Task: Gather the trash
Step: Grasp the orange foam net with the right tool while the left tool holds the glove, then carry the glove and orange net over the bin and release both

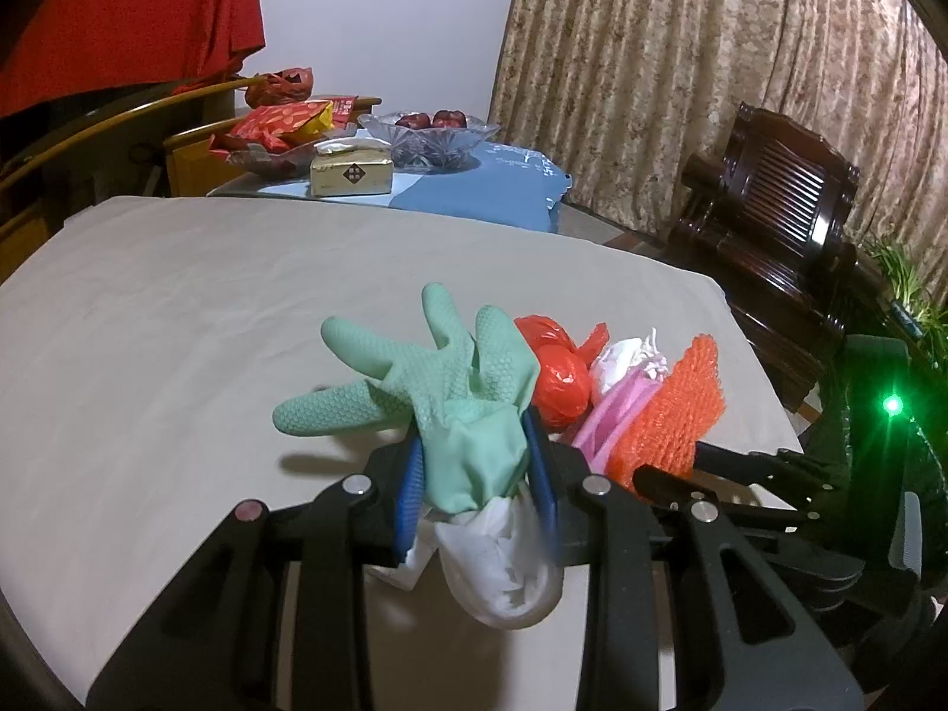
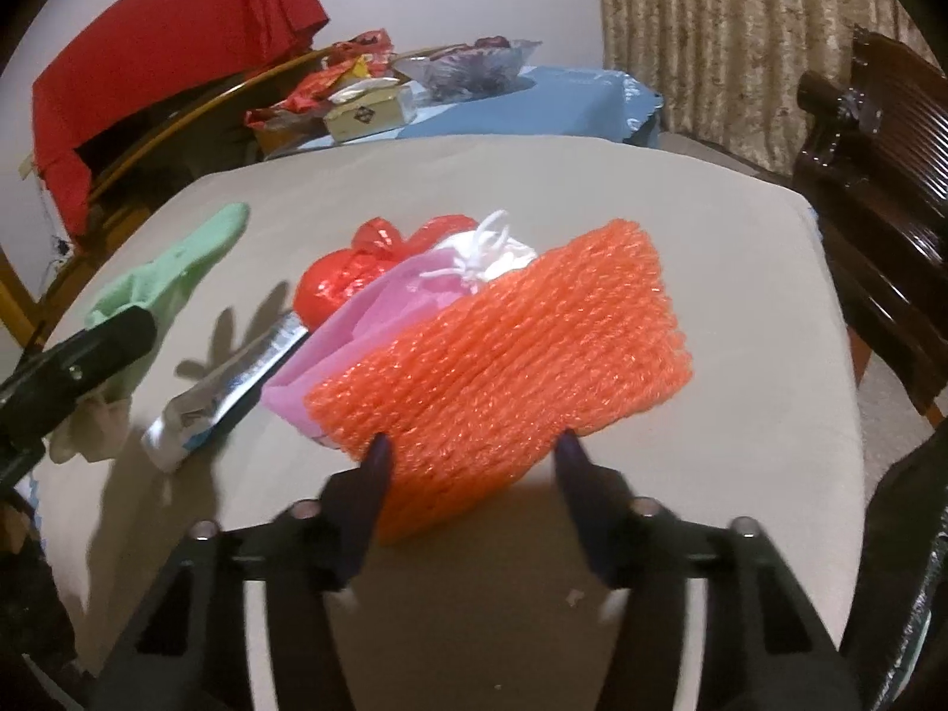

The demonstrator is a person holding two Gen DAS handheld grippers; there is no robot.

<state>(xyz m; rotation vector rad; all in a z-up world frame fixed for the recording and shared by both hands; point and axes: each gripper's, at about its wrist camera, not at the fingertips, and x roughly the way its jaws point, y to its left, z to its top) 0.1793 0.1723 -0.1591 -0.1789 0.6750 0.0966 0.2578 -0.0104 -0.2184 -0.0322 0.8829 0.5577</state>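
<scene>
A: Left tongs [image 1: 474, 468] are clamped on the green rubber glove [image 1: 438, 379], lifted over the beige counter [image 1: 178, 320].

B: And the right tongs [image 2: 471, 456] stand apart, straddling the near edge of the orange foam net [image 2: 509, 367], which lies on the counter against pink paper [image 2: 355, 349], beside a red bag [image 2: 338, 284].

wall [image 1: 379, 18]: white | curtain [image 1: 681, 89]: beige patterned | chair [image 1: 776, 225]: dark wood | side table [image 1: 486, 189]: blue cloth
</scene>
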